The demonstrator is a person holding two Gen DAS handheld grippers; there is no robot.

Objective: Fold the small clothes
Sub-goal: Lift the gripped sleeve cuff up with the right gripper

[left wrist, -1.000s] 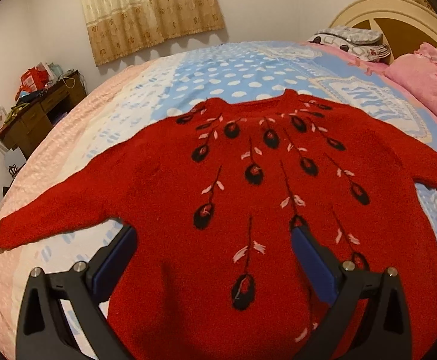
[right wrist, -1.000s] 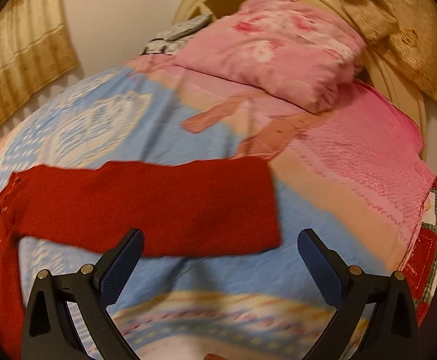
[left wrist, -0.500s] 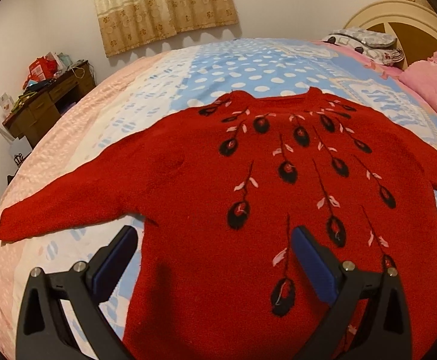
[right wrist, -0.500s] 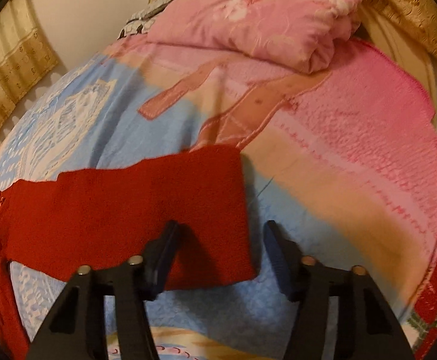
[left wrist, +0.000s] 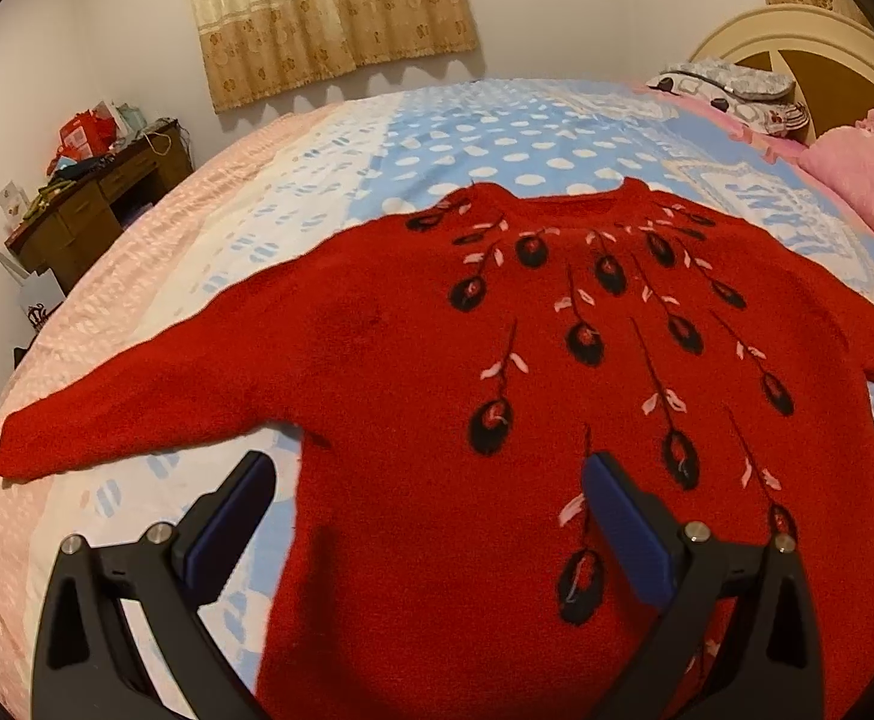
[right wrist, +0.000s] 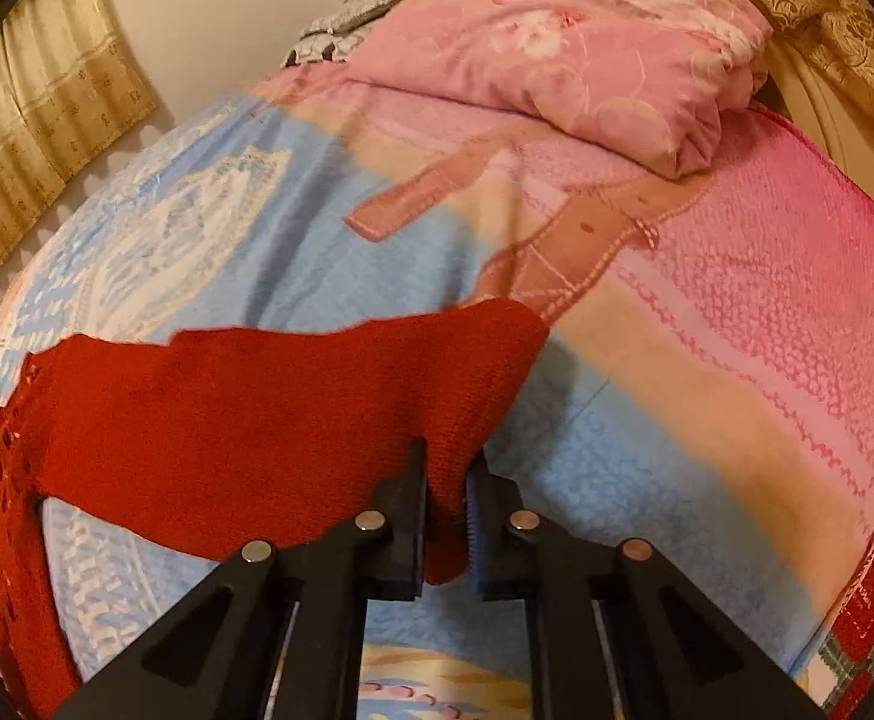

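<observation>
A red knitted sweater (left wrist: 557,396) with black and pink flower motifs lies flat, front up, on the bed, sleeves spread out. My left gripper (left wrist: 425,516) is open and empty above the sweater's lower left side, near the armpit. The left sleeve (left wrist: 137,408) stretches out to the left. In the right wrist view the right sleeve (right wrist: 245,414) lies across the blue blanket. My right gripper (right wrist: 446,516) is shut on the sleeve's cuff corner, which is lifted a little off the bed.
The bed (left wrist: 329,180) has a blue, white and pink blanket. A folded pink quilt (right wrist: 569,48) and a grey pillow (left wrist: 731,84) lie at the cream headboard (left wrist: 809,42). A cluttered wooden desk (left wrist: 95,204) stands at the far left wall, below a curtain (left wrist: 329,6).
My right gripper moved onto the sleeve cuff and shut on it, lifting the corner. My left gripper drifted left and back over the sweater, still open.
</observation>
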